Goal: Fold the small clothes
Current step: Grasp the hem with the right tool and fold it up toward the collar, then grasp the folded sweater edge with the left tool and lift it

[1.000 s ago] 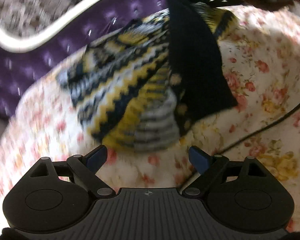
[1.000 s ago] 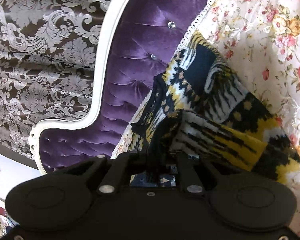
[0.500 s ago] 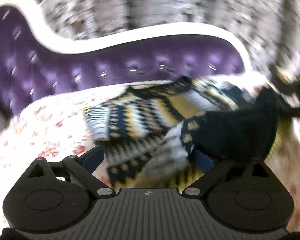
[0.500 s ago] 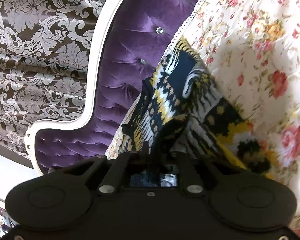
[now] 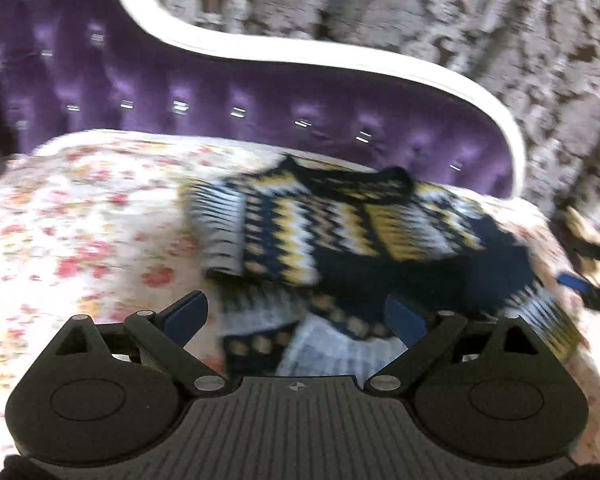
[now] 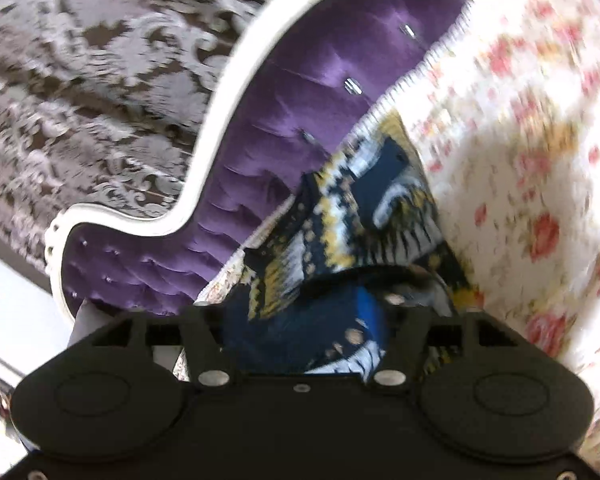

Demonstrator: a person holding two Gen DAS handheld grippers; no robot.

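A floral bedspread meets a purple headboard; the sweater lies at 12 o'clock from the spread-jawed left gripper. Soft and floppy, probably light, it is best pinched at a hem or corner. The right gripper has fabric between its parted fingers; whether it clamps I cannot tell.

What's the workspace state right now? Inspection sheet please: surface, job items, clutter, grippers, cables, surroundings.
Surface: floral bedspread, cream with red and yellow flowers, covering the bed.
Job's things: one patterned knit sweater, navy, yellow and white, lying on the bedspread near the headboard, partly folded over itself; frames are blurred.
Clutter: nothing seen.
Grippers: left gripper open, fingers spread over the sweater's near edge, holding nothing. Right gripper has sweater fabric bunched between its fingers; jaws look parted, grip cannot be confirmed.
Cables: nothing seen.
Surroundings: purple tufted headboard with white frame; damask wallpaper behind it.
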